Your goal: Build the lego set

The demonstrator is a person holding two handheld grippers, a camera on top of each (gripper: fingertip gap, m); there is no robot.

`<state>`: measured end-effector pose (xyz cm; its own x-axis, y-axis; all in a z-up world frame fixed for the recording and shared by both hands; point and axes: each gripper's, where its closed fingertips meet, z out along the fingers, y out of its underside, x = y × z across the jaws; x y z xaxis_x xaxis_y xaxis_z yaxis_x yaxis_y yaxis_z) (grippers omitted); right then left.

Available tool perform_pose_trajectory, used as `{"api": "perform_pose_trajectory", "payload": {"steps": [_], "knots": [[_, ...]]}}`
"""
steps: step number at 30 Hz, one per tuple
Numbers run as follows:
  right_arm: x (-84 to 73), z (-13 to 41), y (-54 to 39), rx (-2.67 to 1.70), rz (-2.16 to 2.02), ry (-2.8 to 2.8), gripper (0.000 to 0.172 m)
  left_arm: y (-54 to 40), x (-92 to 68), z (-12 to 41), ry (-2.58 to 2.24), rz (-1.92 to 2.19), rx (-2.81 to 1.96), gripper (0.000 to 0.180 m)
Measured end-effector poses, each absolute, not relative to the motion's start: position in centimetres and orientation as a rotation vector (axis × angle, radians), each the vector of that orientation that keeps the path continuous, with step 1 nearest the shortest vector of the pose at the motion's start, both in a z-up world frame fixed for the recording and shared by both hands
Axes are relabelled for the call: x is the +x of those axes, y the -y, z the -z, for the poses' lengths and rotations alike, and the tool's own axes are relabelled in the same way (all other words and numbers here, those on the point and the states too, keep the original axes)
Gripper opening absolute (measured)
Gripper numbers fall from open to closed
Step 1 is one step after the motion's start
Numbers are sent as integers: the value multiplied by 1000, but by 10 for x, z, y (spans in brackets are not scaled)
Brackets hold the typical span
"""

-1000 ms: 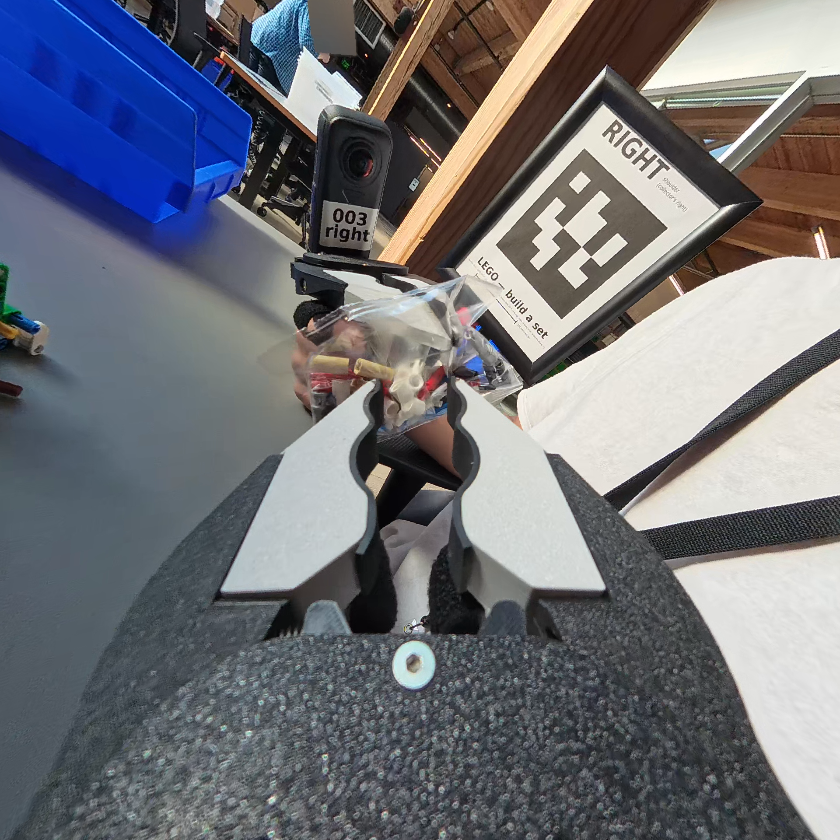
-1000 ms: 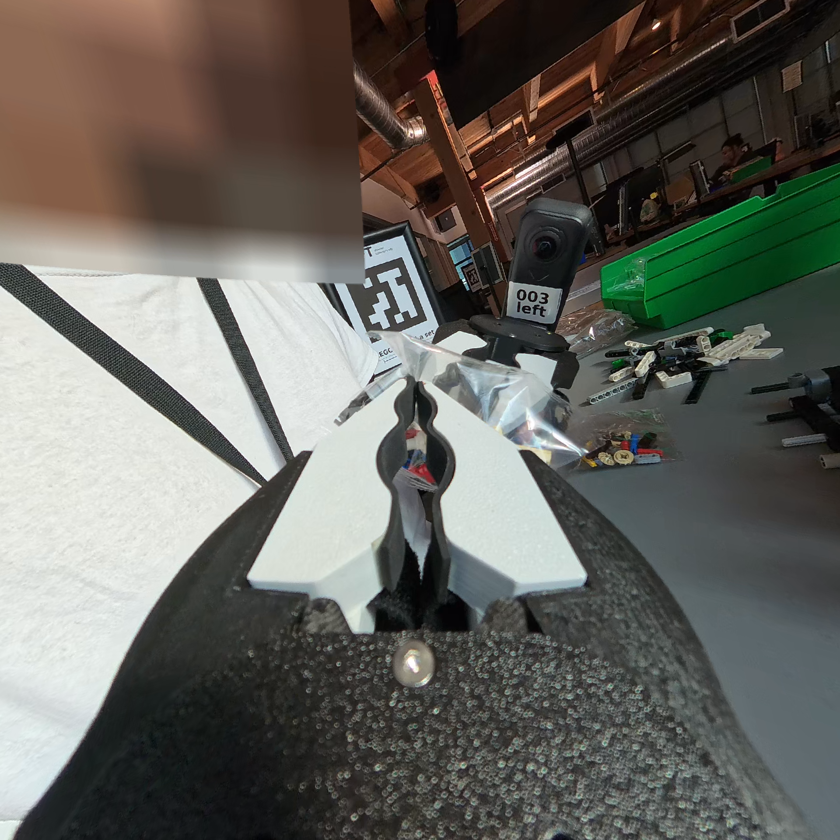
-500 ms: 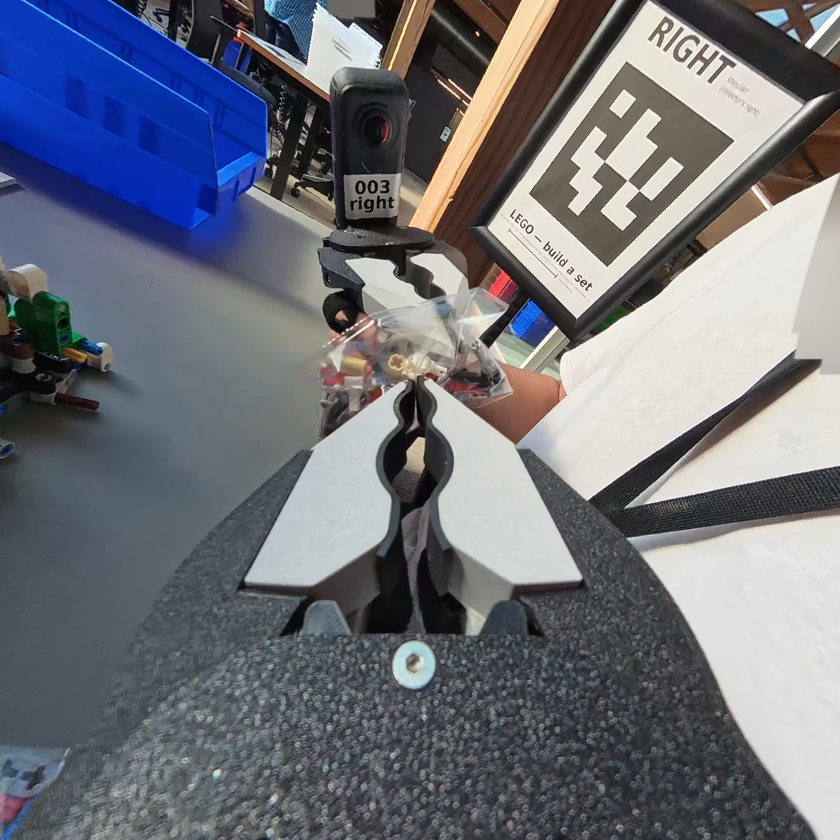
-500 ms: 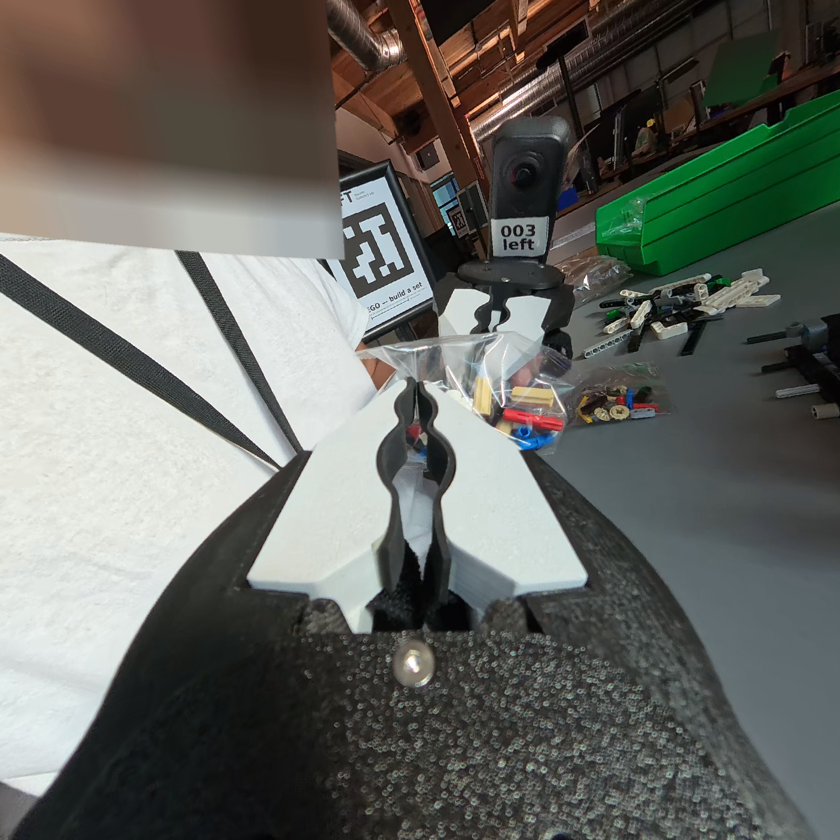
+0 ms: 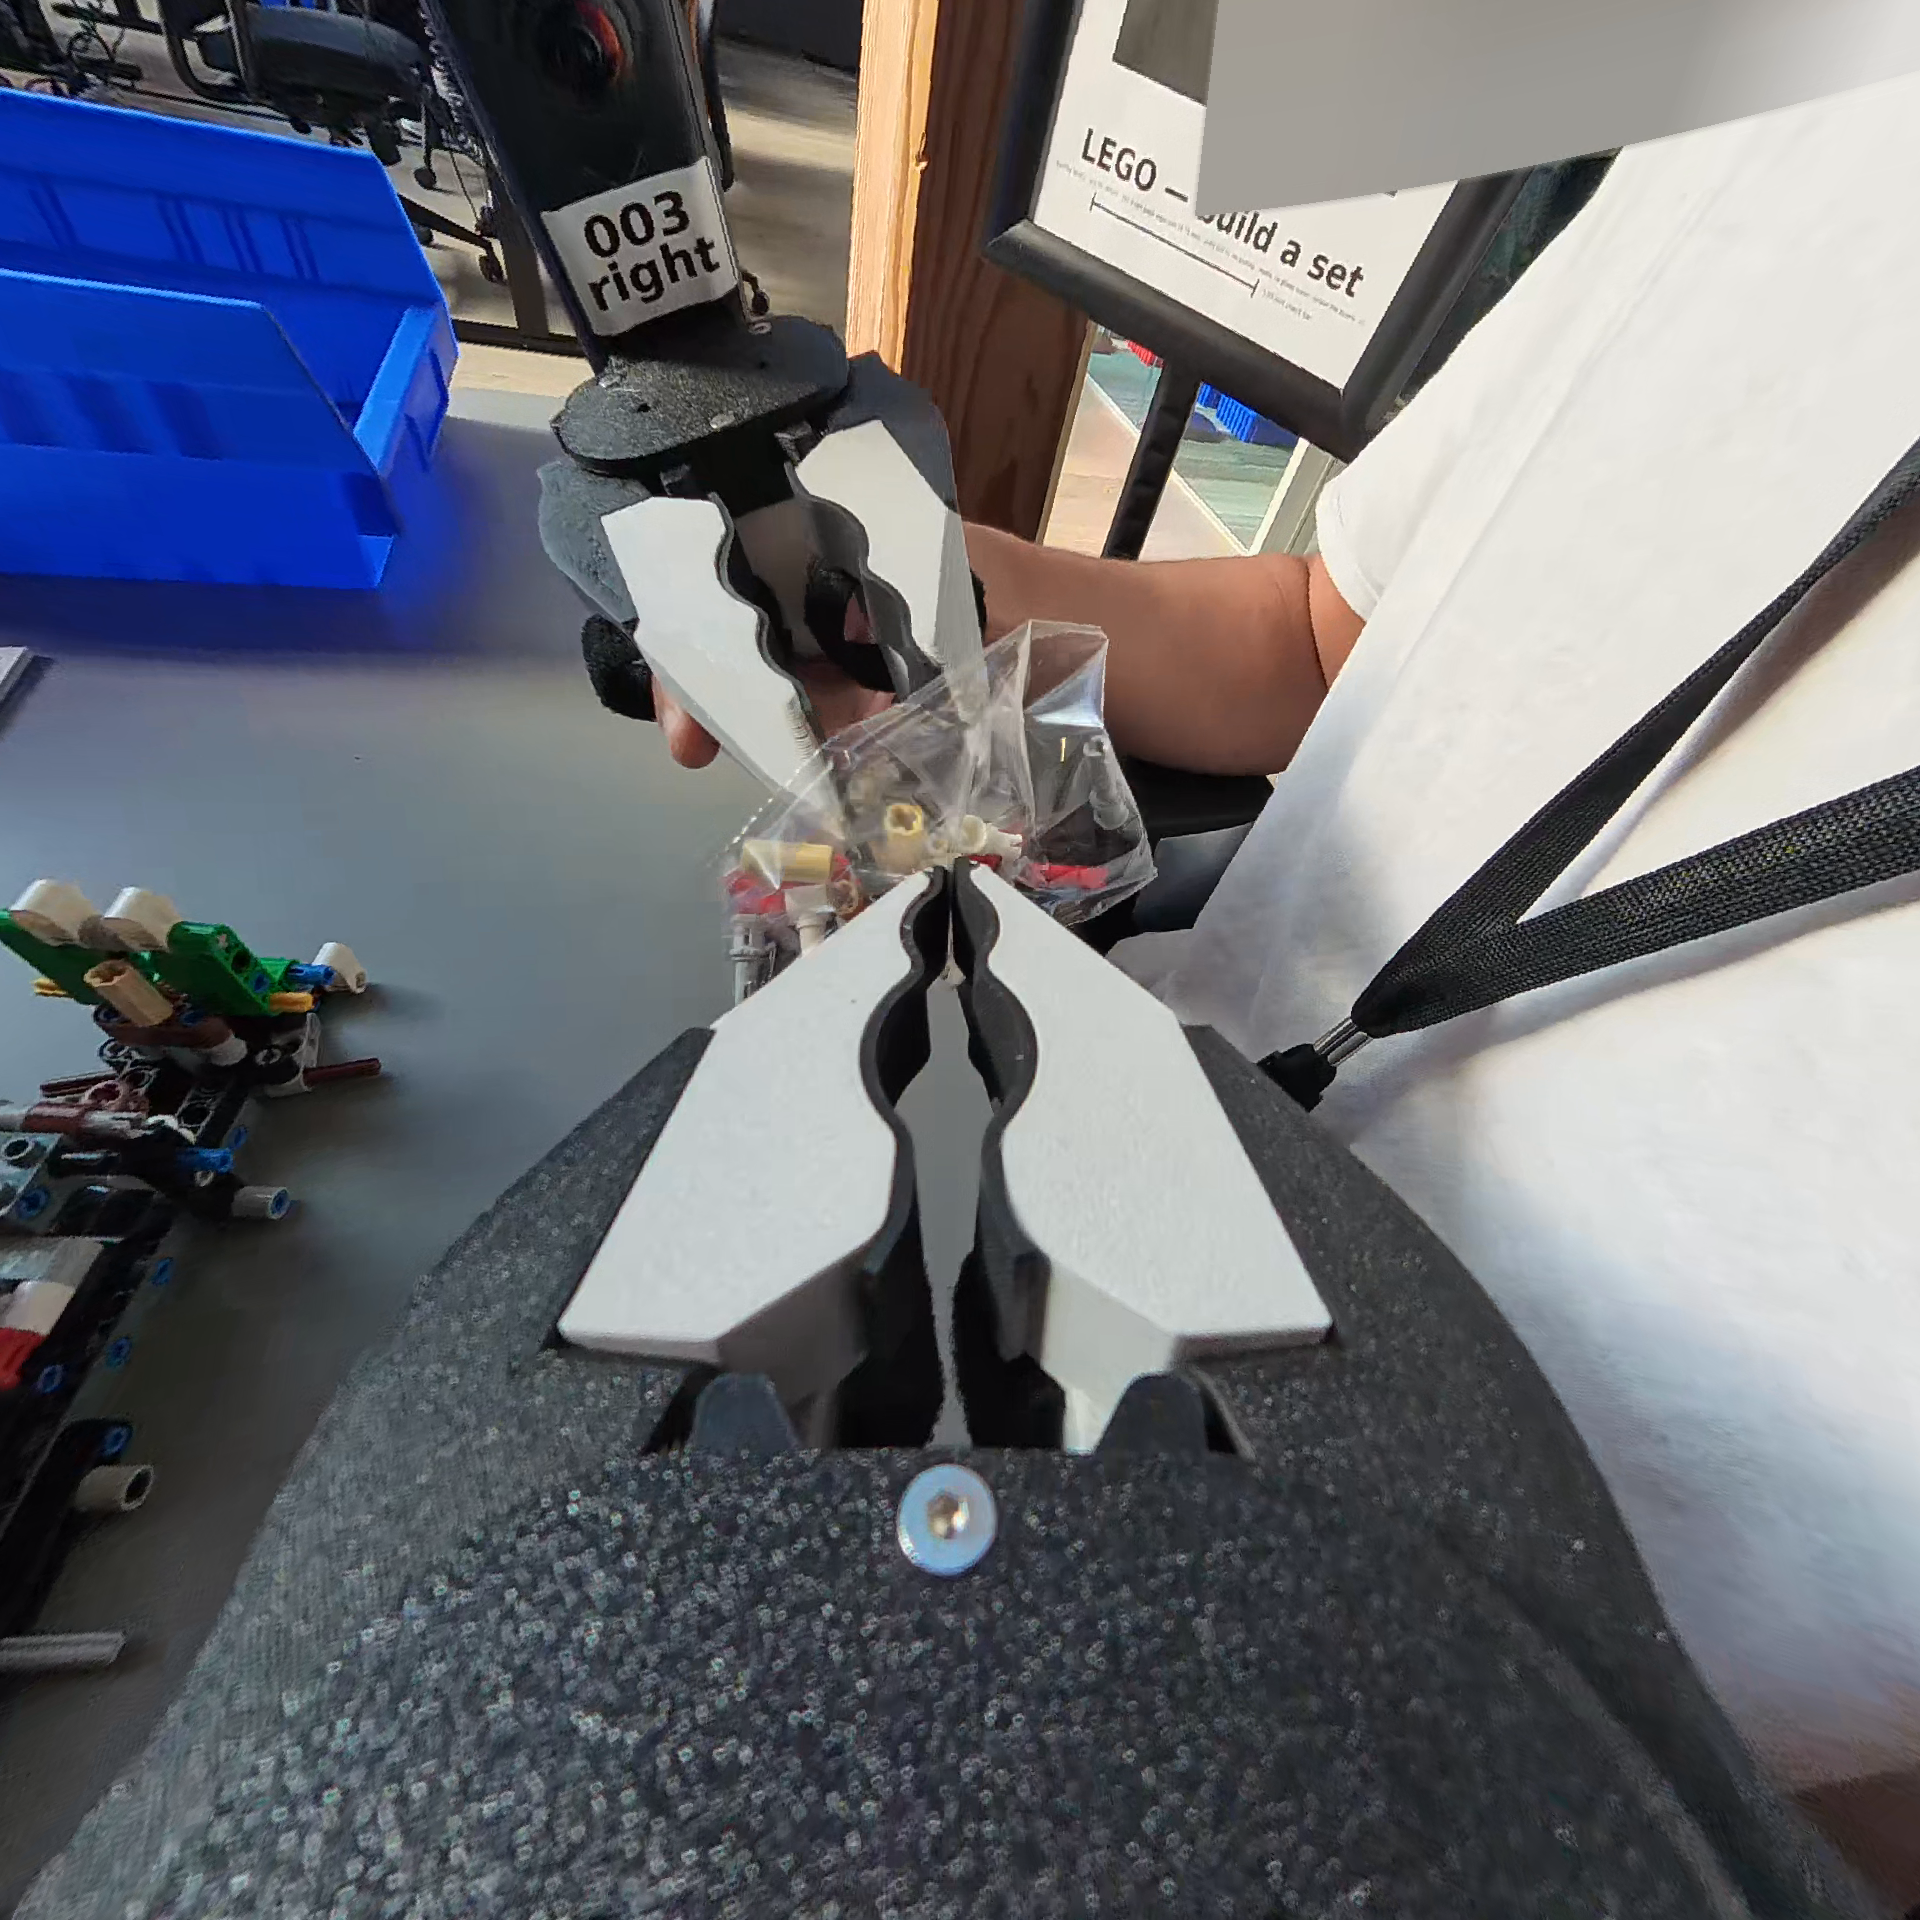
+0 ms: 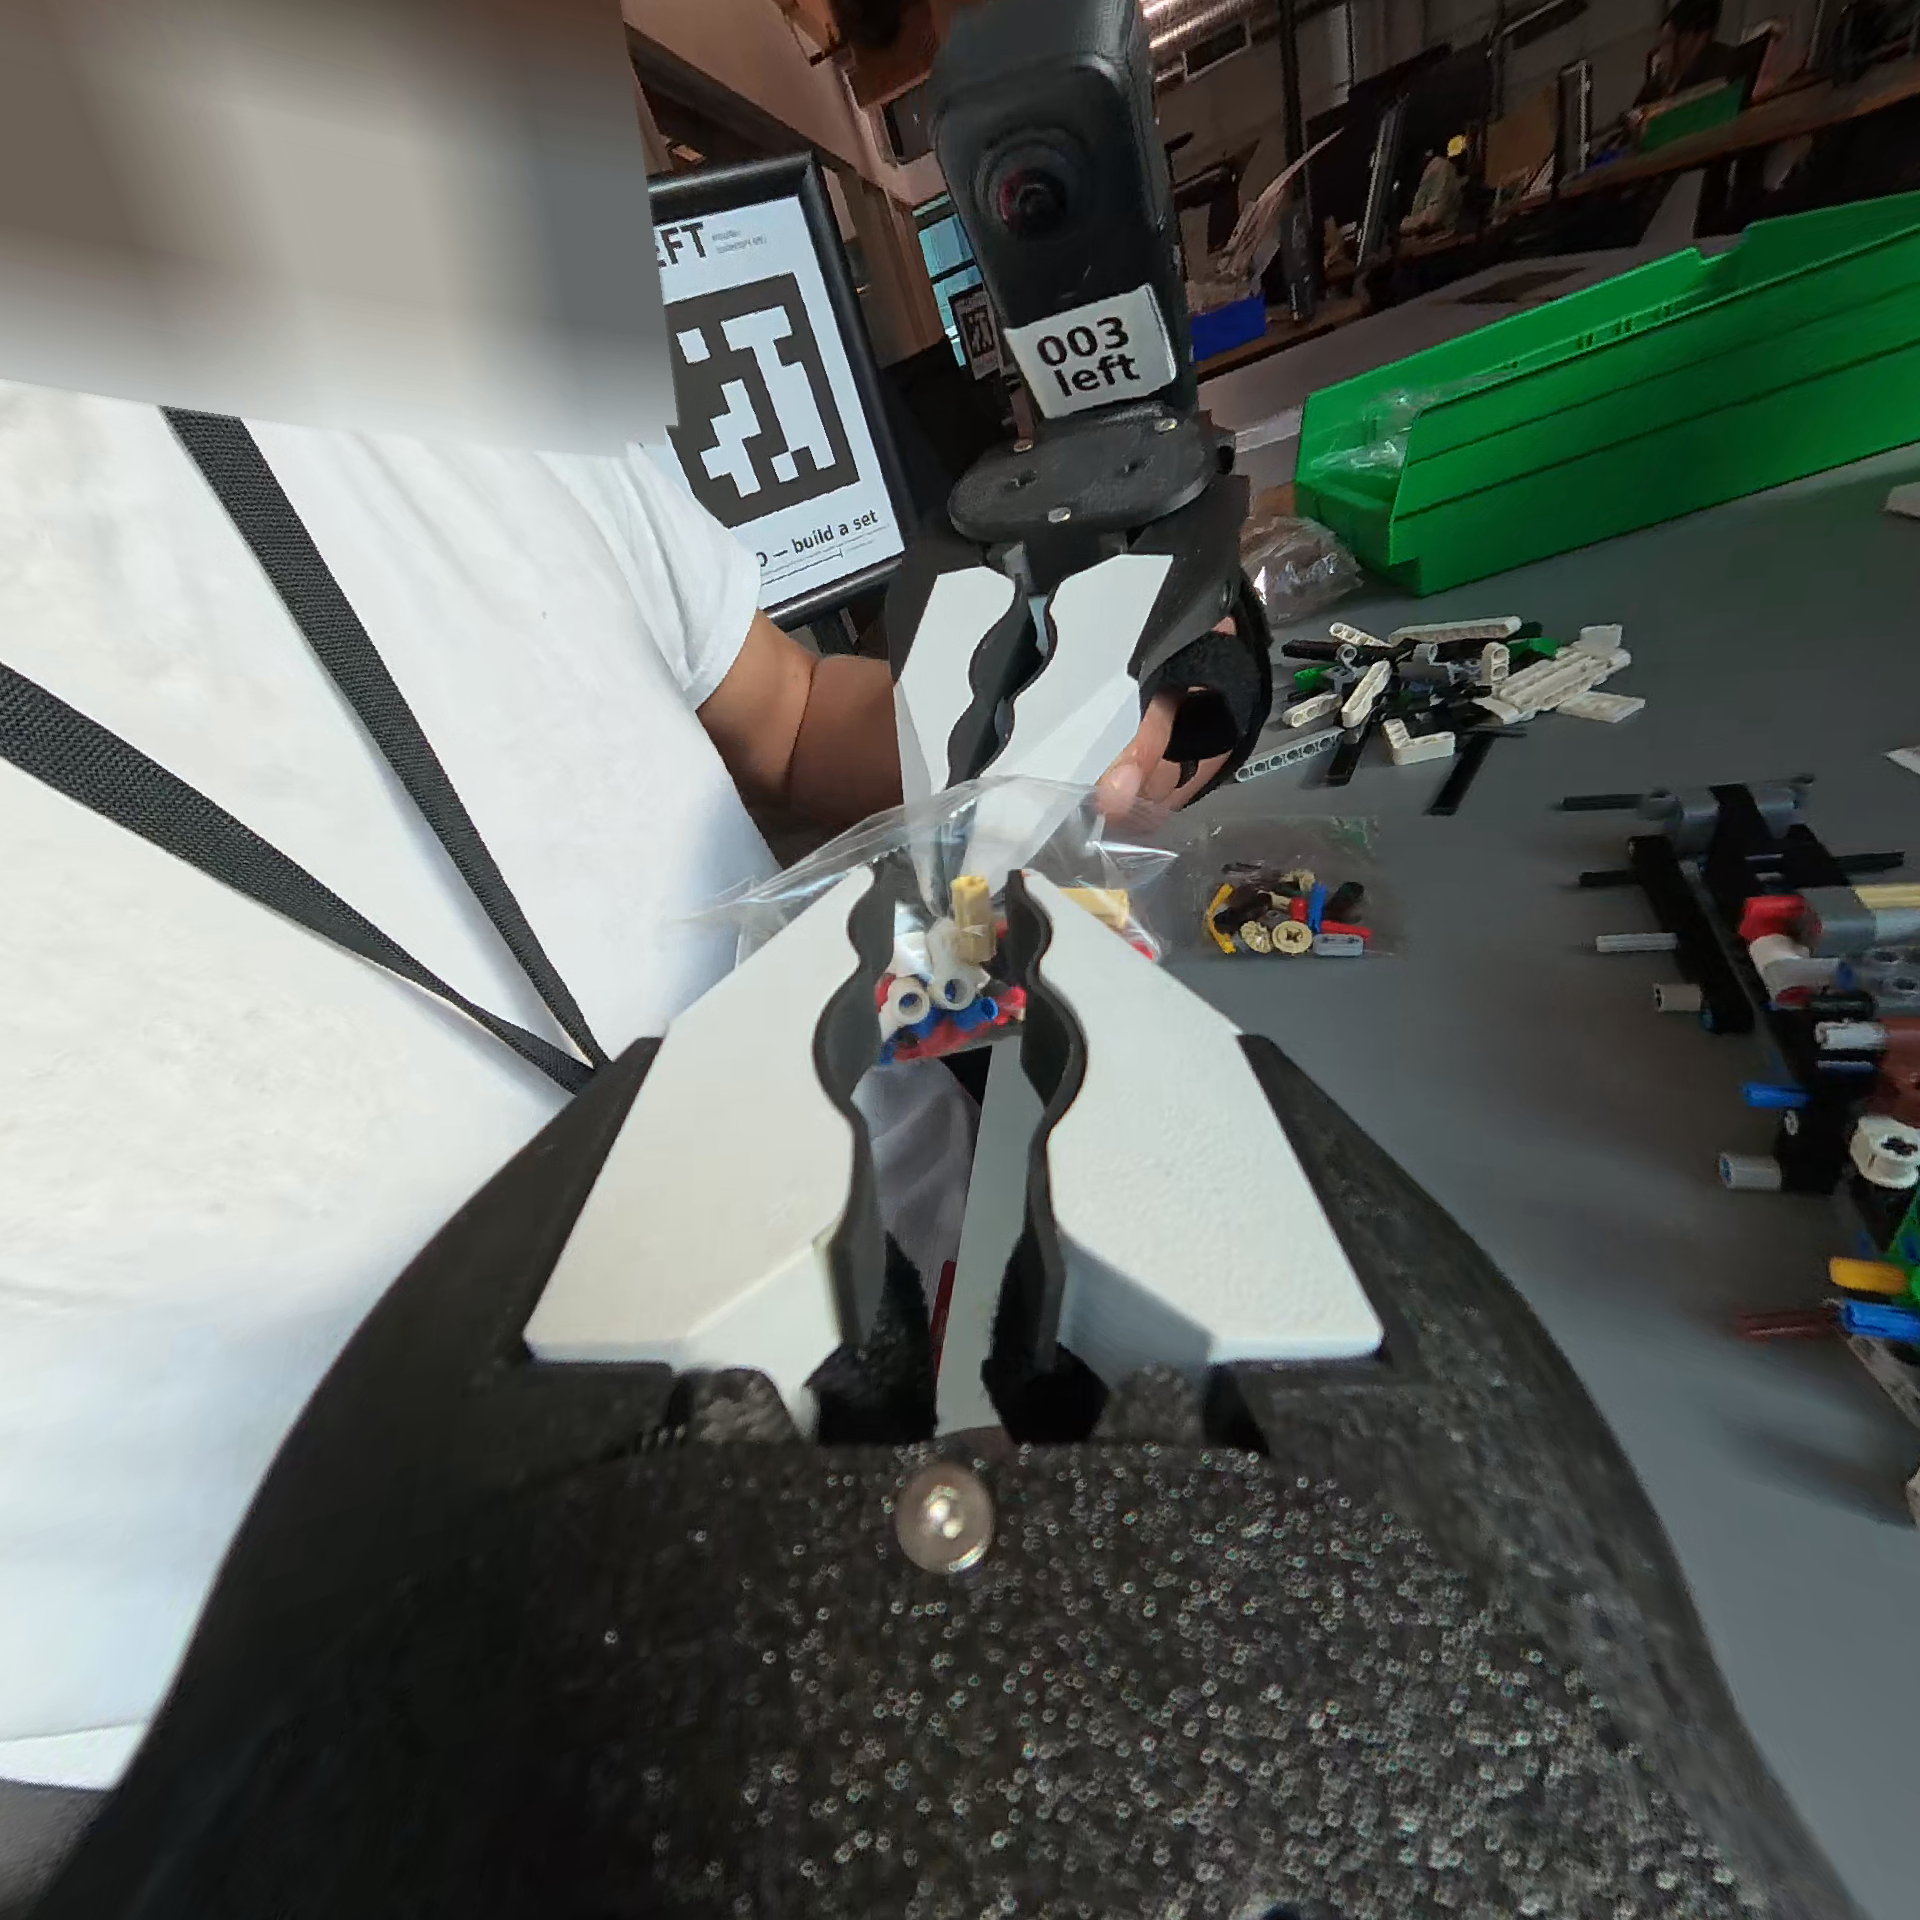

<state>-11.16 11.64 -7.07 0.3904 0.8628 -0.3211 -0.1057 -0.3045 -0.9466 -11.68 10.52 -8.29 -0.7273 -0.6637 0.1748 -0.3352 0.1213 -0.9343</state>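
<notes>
A clear plastic bag of small red, white, tan and blue parts (image 5: 935, 821) hangs in the air between my two grippers. My left gripper (image 5: 951, 881) is shut on the bag's film at its fingertips. It also shows in the right wrist view (image 6: 961, 774), pinching the bag's top edge. My right gripper (image 6: 950, 883) is open, and the bag (image 6: 945, 987) hangs between its pads without being pressed. In the left wrist view the right gripper (image 5: 883, 727) stands just above the bag with its jaws apart.
A person in a white shirt (image 5: 1610, 935) stands close behind. On the grey table (image 5: 468, 831) are a blue bin (image 5: 197, 343), a partly built model (image 5: 156, 1039), a green bin (image 6: 1610, 416), a pile of beams (image 6: 1455, 675), a second small bag (image 6: 1288, 925) and a black build (image 6: 1766, 935). My left and right fingertips are right by each other. My right gripper's tips are some 15 cm from the black build (image 6: 1766, 935).
My left gripper closed on the bag about a second ago and still holds it. My right gripper, shut on the bag until half a second ago, has opened and let it go.
</notes>
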Motion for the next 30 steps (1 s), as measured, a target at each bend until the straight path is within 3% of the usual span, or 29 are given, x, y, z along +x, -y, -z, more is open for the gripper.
{"api": "perform_pose_trajectory", "payload": {"steps": [5,10,30], "knots": [[-116,72,-112,-1563,-1070,724,16,-103,-112,87,-2161,1636,-985,0],[-117,80,-113,-1616,-1010,754,0,-104,-107,96,-2207,1597,-1030,0],[-88,117,-111,-1796,-796,822,0,-124,-116,123,-2324,1469,-934,0]]}}
